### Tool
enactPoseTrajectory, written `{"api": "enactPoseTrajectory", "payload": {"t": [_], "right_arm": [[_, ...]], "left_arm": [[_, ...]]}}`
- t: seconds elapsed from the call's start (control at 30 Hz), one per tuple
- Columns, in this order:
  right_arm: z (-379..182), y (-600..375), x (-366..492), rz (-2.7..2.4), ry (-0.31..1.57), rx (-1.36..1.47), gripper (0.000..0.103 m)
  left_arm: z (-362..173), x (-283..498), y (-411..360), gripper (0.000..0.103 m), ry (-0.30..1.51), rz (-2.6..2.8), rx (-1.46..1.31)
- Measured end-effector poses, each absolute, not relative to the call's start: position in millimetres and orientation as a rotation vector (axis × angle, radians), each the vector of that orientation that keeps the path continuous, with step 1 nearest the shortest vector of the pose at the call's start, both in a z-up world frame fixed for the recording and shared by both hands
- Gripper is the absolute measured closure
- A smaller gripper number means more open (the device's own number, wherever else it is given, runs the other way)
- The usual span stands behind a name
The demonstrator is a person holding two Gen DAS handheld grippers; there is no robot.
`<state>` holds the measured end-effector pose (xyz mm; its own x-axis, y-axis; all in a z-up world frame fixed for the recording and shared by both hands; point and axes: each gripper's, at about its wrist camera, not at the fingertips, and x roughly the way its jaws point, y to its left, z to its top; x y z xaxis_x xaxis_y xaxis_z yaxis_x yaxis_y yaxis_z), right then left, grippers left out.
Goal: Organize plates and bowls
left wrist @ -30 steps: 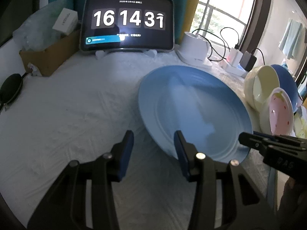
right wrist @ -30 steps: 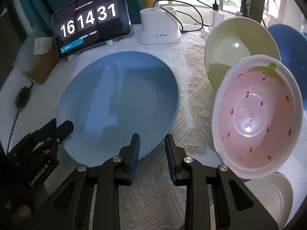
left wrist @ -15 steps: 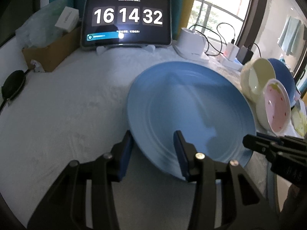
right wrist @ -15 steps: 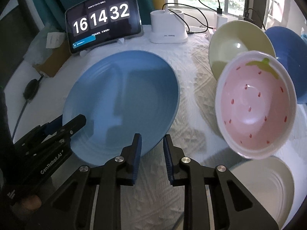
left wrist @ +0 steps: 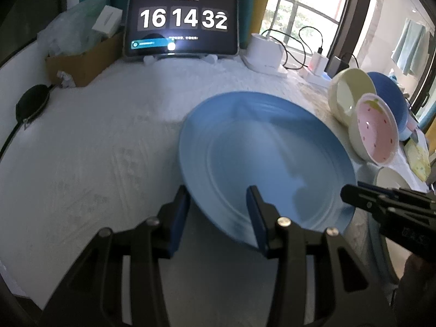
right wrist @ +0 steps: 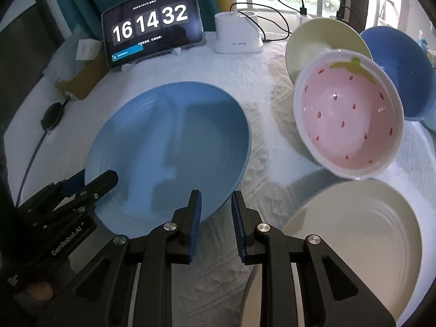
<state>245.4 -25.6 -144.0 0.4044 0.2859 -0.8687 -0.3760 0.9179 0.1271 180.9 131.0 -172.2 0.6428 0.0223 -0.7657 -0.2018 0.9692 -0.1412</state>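
Blue plate (left wrist: 267, 158) (right wrist: 169, 136) was clamped from both sides, over the white cloth (left wrist: 95, 141), mid-table in front of the tablet (right wrist: 150, 24).

Left gripper (left wrist: 217, 193) (right wrist: 95, 179): fingers partly open and straddling the plate's near-left rim. In the right wrist view, one finger lay on top of the plate and the blue pad of the other sat under the rim, so it was gripping.

Right gripper (right wrist: 217, 194) (left wrist: 351, 189): narrower gap, with the near-right rim running between the fingertips. Only the tips had the plate; further back the gap showed bare cloth. It read as gripping. Exact pad contact was hard to make out in either view.

The plate's near edge looked clear of the cloth. I couldn't tell whether the far edge touched it.

Right of the plate, the bowls stood tilted on edge, openings toward the cameras:
- pink bowl (right wrist: 348, 114) in front
- cream bowl (right wrist: 313, 43) behind it, lower part hidden
- blue bowl (right wrist: 403, 68) furthest right, partly covered by the pink one

The cream plate (right wrist: 354, 231) lay flat below the pink bowl, near-left part hidden by the right gripper's body.

Hard to read:
- The left wrist view was motion-blurred on the plate's surface and near rim.
- There the cream plate was only a sliver behind the right gripper.
- The underside of the blue plate was not visible.
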Motion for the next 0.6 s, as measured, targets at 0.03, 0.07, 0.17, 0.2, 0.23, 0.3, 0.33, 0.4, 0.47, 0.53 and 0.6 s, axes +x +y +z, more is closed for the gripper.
{"api": "enactPoseTrajectory", "payload": {"t": [0.03,0.07,0.17,0.2,0.23,0.3,0.33,0.4,0.47,0.53,0.6], "right_arm": [[-144,-26,244,0.42,1.078,-0.093,0.079],[-145,-26,242,0.421,1.08,-0.093,0.079],[-146,-27,239,0.428,1.086,-0.09,0.079],[-146,-27,239,0.428,1.086,-0.089,0.079],[-146,-26,239,0.427,1.086,-0.089,0.079],[-146,-26,239,0.424,1.088,-0.088,0.079],[-146,-26,239,0.421,1.087,-0.088,0.079],[-146,-27,241,0.412,1.085,-0.086,0.079],[-147,-28,246,0.406,1.092,-0.074,0.079],[-147,-29,251,0.393,1.091,-0.069,0.079],[-148,-30,256,0.387,1.094,-0.06,0.079]], "left_arm": [[-172,179,131,0.059,0.867,0.127,-0.223],[-172,176,131,0.059,0.869,0.126,-0.227],[-174,174,133,0.059,0.882,0.123,-0.224],[-175,174,134,0.058,0.886,0.129,-0.224],[-176,175,137,0.058,0.889,0.139,-0.228],[-177,176,145,0.058,0.889,0.161,-0.246],[-177,177,149,0.058,0.887,0.171,-0.254],[-176,180,156,0.058,0.88,0.195,-0.263],[-176,185,162,0.058,0.877,0.208,-0.263],[-176,190,165,0.058,0.875,0.214,-0.264],[-177,195,166,0.058,0.876,0.215,-0.262]]}}
